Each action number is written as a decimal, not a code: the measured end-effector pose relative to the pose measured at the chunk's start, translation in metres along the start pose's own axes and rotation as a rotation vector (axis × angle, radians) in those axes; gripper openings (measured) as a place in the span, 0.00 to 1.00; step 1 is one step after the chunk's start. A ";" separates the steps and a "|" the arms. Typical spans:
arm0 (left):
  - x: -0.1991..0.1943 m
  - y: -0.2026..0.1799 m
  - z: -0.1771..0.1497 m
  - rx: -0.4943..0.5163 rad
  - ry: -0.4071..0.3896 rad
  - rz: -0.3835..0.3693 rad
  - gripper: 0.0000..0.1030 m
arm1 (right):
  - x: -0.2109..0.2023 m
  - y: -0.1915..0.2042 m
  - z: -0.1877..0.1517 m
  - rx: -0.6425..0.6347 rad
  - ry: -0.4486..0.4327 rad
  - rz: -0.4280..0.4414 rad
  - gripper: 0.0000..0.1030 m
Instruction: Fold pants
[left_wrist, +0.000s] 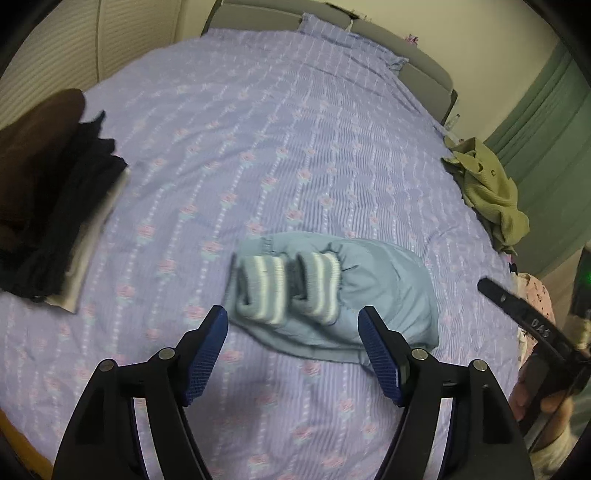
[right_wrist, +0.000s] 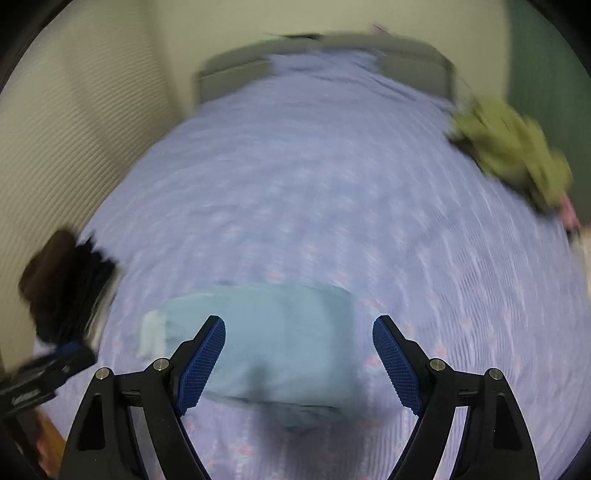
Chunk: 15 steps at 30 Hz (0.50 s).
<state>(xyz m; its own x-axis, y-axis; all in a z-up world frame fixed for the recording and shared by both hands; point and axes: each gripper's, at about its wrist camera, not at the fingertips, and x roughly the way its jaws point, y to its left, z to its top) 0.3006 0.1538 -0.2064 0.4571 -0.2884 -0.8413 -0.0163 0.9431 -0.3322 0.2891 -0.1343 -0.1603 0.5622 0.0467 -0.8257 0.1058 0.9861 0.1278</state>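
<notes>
Across the whole width of both views spreads the bed (left_wrist: 295, 147), covered by a lilac sheet with rows of small pink flowers. On its left edge sits a pile of dark folded clothes (left_wrist: 55, 206), brown on top of black; on the right edge lies a crumpled olive garment (left_wrist: 487, 192). Nearer the camera, in the middle of the sheet, rest the light blue pants (left_wrist: 369, 295), already doubled into a compact bundle with the two striped knit cuffs (left_wrist: 288, 284) lying side by side on top.

Both tools hang above the bundle and grasp nothing. The left tool (left_wrist: 291, 354) has its blue pads spread to either side of the near edge of the pants, clear of the cloth. The right tool (right_wrist: 299, 358), seen through heavy blur, is likewise released, its pads wide apart over the pale fabric.

By the look of it the pants are light, soft and limp; they will sag and unfold if lifted by one layer. The safest hold is probably a pinch through all layers at a folded edge, with the ribbed cuffs offering a thicker, less slippery grip.
</notes>
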 end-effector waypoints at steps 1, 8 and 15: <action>0.009 -0.006 0.003 -0.003 0.014 0.006 0.70 | 0.011 -0.018 -0.003 0.060 0.027 0.001 0.80; 0.048 -0.027 0.010 0.006 0.070 0.069 0.72 | 0.072 -0.066 -0.029 0.296 0.183 0.072 0.80; 0.076 -0.001 0.006 -0.091 0.129 0.100 0.73 | 0.105 -0.052 -0.047 0.336 0.272 0.177 0.80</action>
<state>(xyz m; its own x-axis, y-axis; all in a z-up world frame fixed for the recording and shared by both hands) 0.3408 0.1323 -0.2674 0.3319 -0.2186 -0.9177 -0.1386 0.9509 -0.2766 0.3036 -0.1732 -0.2793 0.3649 0.2934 -0.8836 0.3128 0.8552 0.4132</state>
